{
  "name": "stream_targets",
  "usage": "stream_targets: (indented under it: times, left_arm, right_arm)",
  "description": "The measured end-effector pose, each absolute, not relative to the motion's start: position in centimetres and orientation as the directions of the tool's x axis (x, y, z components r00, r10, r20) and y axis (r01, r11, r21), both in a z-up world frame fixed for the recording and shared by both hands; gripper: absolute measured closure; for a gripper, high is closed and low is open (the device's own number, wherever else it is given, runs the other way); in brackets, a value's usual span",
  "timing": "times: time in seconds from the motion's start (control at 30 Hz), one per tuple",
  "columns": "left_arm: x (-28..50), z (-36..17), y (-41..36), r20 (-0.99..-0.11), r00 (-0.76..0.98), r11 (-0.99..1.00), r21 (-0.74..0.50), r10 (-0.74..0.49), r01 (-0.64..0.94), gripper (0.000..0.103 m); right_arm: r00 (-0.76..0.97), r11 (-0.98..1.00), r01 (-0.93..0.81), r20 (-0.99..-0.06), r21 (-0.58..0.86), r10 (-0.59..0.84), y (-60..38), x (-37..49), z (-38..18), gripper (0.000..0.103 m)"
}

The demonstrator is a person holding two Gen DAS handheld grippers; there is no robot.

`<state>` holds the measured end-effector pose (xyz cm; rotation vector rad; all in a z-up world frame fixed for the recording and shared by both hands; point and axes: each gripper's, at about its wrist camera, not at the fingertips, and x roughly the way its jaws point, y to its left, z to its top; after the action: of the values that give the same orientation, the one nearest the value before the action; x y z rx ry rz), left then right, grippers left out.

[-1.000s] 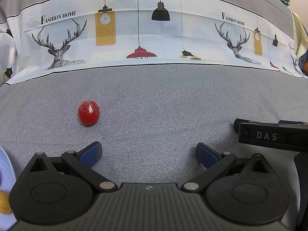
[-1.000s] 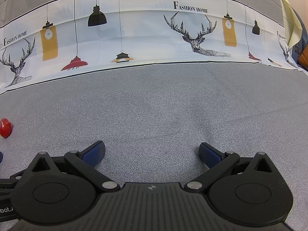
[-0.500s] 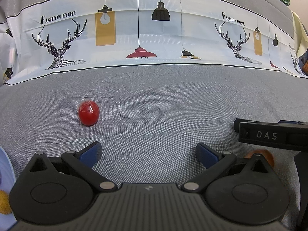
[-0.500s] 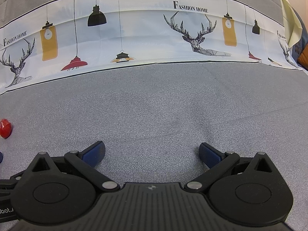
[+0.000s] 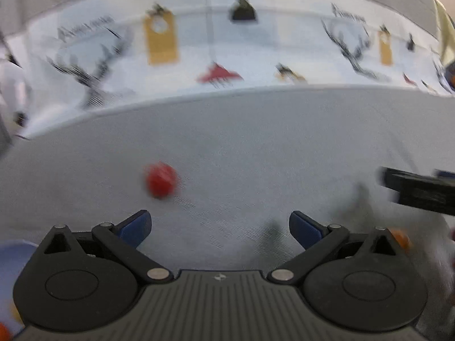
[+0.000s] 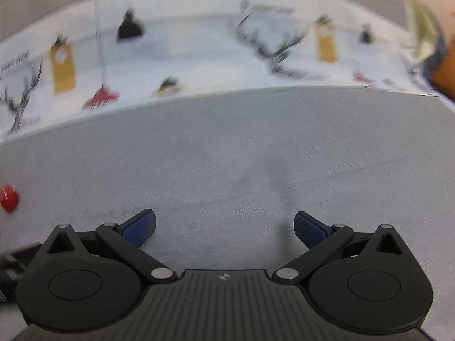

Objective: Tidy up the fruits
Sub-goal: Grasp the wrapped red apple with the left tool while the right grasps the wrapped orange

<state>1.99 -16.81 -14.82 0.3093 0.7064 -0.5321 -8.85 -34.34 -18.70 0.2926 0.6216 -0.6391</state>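
Both views have gone blurry since half a second ago — the grippers are on the move, and the red fruit [image 5: 160, 180] now sits nearer the middle of the left view than it did. Far left, a pale blue plate [image 5: 12, 251] edges in at the corner with something yellow and something red on it, hard to make out. Left gripper [image 5: 220, 226]: jaws wide apart, holding nothing. That red fruit lies on the grey counter [image 5: 256, 147] just ahead of the left-hand jaw, slightly left of the gap; it's round, no long axis to speak of. Further right, an orange fruit [image 5: 399, 237] peeks out behind the left gripper's right side. Right gripper [image 6: 224, 226]: jaws spread too, empty, with the red fruit well off to its left edge. So the left one is clearly nearer. Lettering on the backdrop [image 5: 256, 42] is smeared; I can't read it now.
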Motion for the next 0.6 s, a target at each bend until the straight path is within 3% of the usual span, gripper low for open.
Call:
stream_targets:
  times: [0.13, 0.27, 0.37, 0.5, 0.57, 0.6]
  left_arm:
    - [3.4, -12.8, -15.2, -0.685, 0.653, 0.839, 0.113, -0.322, 0.533, 0.000]
    - [5.6, -12.9, -15.8, -0.685, 0.640, 0.821, 0.106, -0.349, 0.561, 0.000]
    - [7.4, -14.5, -17.0, -0.726, 0.601, 0.810, 0.105, -0.334, 0.577, 0.000]
    - [9.0, -15.8, -17.8, -0.744, 0.590, 0.806, 0.118, -0.315, 0.579, 0.000]
    - [9.6, -16.0, -17.6, -0.741, 0.586, 0.810, 0.100, -0.326, 0.577, 0.012]
    - [9.9, -16.1, -17.4, -0.744, 0.579, 0.811, 0.087, -0.333, 0.578, 0.035]
  right_arm:
    - [0.697, 0.811, 0.571, -0.600, 0.131, -0.394, -33.0, -12.3, -16.5, 0.001]
    - [0.681, 0.847, 0.491, -0.695, 0.202, -0.229, -31.4, -12.2, -17.1, 0.000]
    - [0.618, 0.810, 0.530, -0.767, 0.249, -0.169, -31.7, -10.5, -18.6, 0.000]
    - [0.533, 0.836, 0.539, -0.811, 0.107, -0.240, -30.5, -8.0, -18.7, 0.000]
    - [0.476, 0.852, 0.523, -0.828, -0.004, -0.296, -29.0, -7.0, -19.0, 0.001]
    - [0.476, 0.849, 0.529, -0.823, -0.014, -0.310, -28.8, -6.9, -18.8, 0.002]
